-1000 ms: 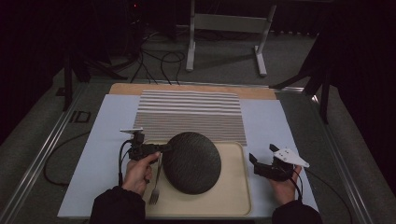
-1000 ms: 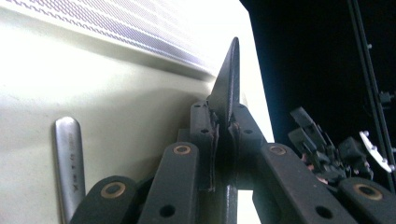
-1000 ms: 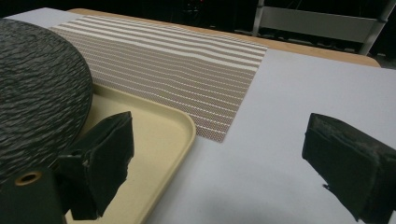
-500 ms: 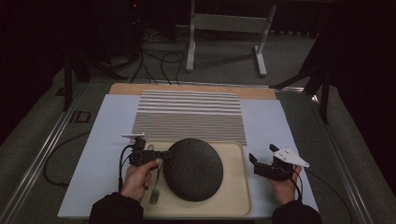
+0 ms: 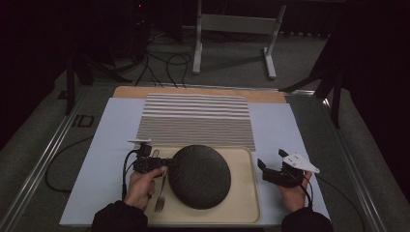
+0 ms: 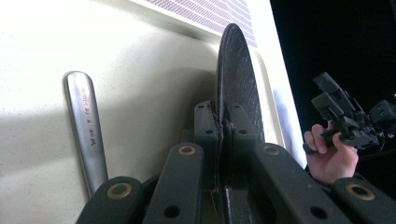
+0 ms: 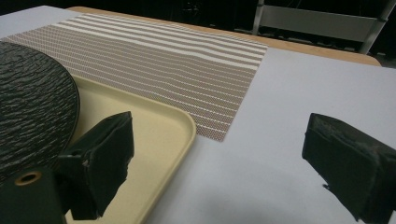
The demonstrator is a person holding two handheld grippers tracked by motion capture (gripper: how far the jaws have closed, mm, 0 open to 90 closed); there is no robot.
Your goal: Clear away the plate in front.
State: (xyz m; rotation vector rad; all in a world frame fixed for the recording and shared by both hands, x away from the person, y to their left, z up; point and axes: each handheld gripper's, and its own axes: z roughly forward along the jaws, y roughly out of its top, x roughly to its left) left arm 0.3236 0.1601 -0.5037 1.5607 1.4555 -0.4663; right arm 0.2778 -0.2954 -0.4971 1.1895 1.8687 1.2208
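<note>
Left gripper [image 6: 223,140] clamped on the rim of the dark plate [image 5: 200,176], now drawn nearer and down onto the cream tray [image 5: 244,198] beside the fork [image 5: 161,195]. Right gripper [image 5: 269,171] idle, jaws apart. Beyond, striped mat [image 5: 196,118] bare, likely the destination.

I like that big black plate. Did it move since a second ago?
Yes. The black plate, clamped by the left gripper, slid right and toward the person across the tray, away from the striped mat.
</note>
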